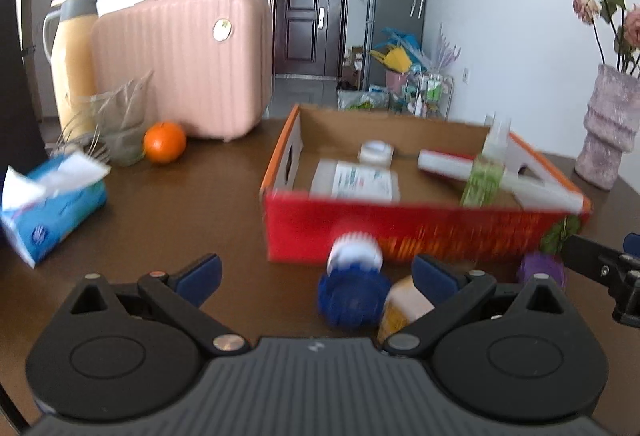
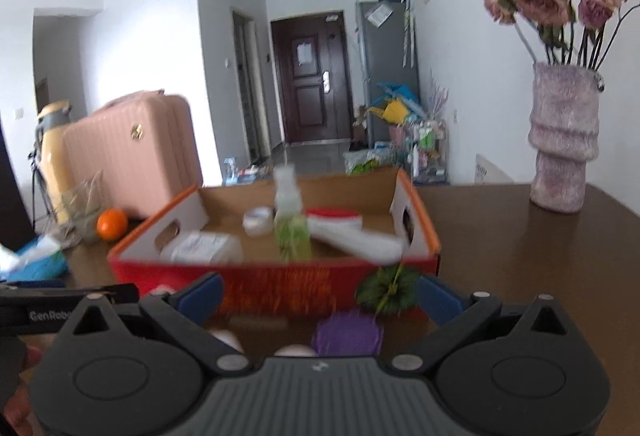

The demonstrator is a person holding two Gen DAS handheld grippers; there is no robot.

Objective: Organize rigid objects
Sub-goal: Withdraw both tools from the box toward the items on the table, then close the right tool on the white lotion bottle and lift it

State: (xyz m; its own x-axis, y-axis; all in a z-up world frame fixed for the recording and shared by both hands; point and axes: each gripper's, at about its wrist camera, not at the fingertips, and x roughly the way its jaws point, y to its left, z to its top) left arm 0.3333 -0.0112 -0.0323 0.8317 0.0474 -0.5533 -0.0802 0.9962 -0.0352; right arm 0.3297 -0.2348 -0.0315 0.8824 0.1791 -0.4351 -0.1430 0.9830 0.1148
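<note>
On the brown table (image 1: 168, 220), my left gripper (image 1: 316, 276) gapes empty around the blue-capped bottle (image 1: 354, 286) before the red box (image 1: 400, 232). My right gripper (image 2: 318, 296) also gapes empty. Blurred view; closing might knock the bottle rolling.

Left gripper (image 1: 316, 276) gapes wide around blue-capped bottle (image 1: 354, 286).

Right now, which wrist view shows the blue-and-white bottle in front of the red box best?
The left wrist view: the blue-and-white bottle lies between its open fingers, blurred, before the red box. The right wrist view does not show it.
</note>
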